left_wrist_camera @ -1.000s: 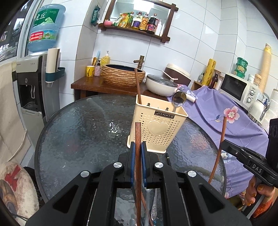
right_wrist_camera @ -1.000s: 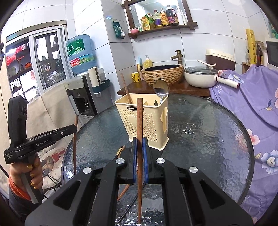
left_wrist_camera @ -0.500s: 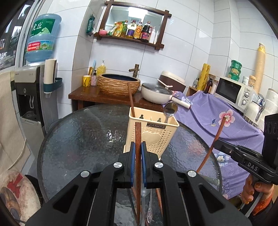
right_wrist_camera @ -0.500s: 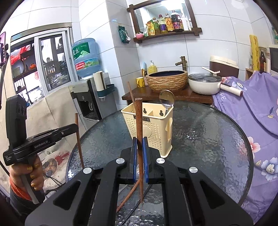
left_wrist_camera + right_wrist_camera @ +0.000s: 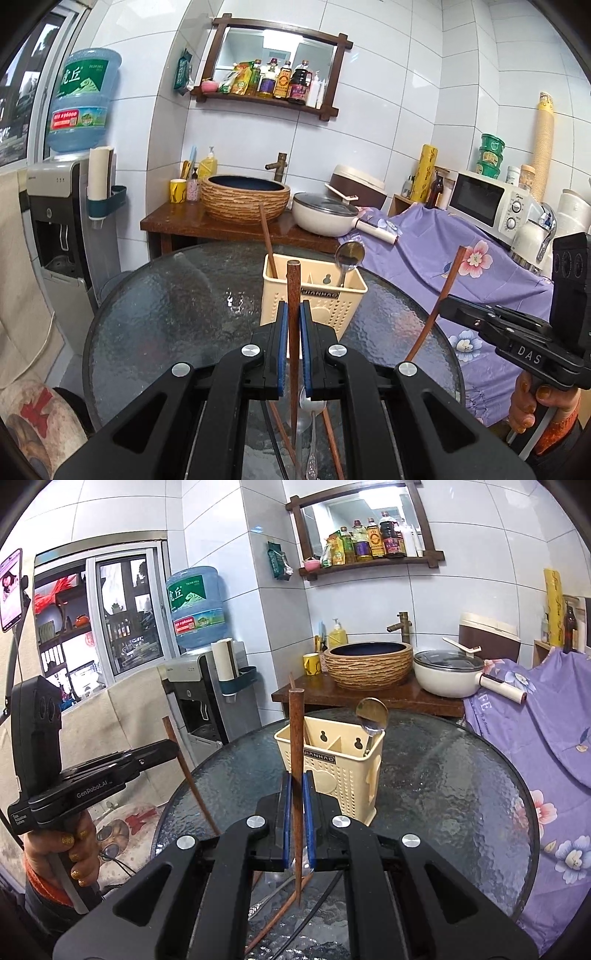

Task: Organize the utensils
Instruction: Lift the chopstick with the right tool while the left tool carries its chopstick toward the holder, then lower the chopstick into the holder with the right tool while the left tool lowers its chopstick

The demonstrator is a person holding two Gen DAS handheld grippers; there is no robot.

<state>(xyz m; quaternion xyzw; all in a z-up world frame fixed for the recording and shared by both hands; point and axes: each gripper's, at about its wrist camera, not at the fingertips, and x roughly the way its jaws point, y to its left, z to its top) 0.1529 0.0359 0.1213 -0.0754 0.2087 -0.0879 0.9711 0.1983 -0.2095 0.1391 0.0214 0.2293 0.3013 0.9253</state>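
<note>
Both raised, left gripper (image 5: 291,350) and right gripper (image 5: 296,823) each clamping an upright chopstick (image 5: 293,291), utensil holder (image 5: 314,295) directly ahead, below tips.

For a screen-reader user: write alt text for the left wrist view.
The left gripper is shut on an upright dark wooden chopstick above a round textured glass table. Behind it stands a cream perforated plastic utensil holder with a metal spoon inside; at right, the right gripper holds another chopstick.
</note>
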